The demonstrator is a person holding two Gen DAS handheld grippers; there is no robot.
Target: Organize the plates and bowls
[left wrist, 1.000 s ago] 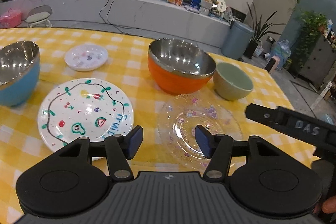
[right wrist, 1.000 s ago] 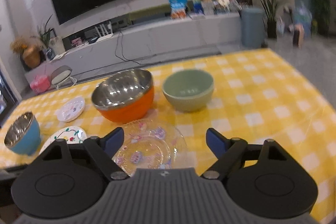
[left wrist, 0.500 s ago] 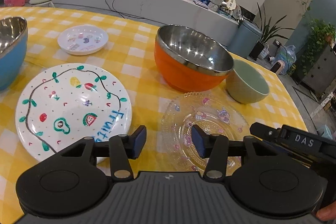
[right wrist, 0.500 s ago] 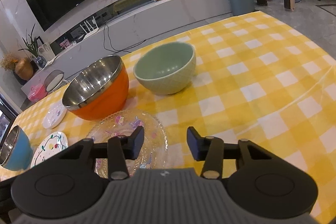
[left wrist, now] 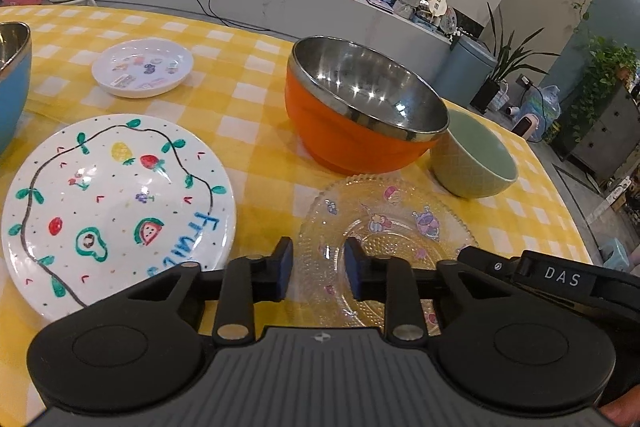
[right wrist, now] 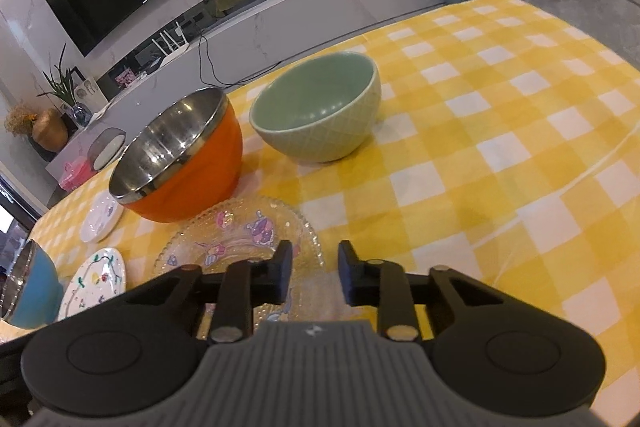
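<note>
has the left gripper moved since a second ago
Yes. The left gripper has come forward and down toward the clear glass plate, which now looms larger below it, and its jaws have just been closing, with nothing gripped between them.

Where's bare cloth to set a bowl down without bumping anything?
The widest bare stretch is the yellow checked cloth right of the green bowl and glass plate. It is crowded where the orange bowl, green bowl, glass plate and fruit plate sit close together.

Three bowls: orange steel bowl (left wrist: pixel 360 115), green bowl (left wrist: pixel 476 159), blue bowl (left wrist: pixel 12 83). Three plates: fruit plate (left wrist: pixel 116 203), glass plate (left wrist: pixel 384 227), small white plate (left wrist: pixel 142 67). Two grippers.
</note>
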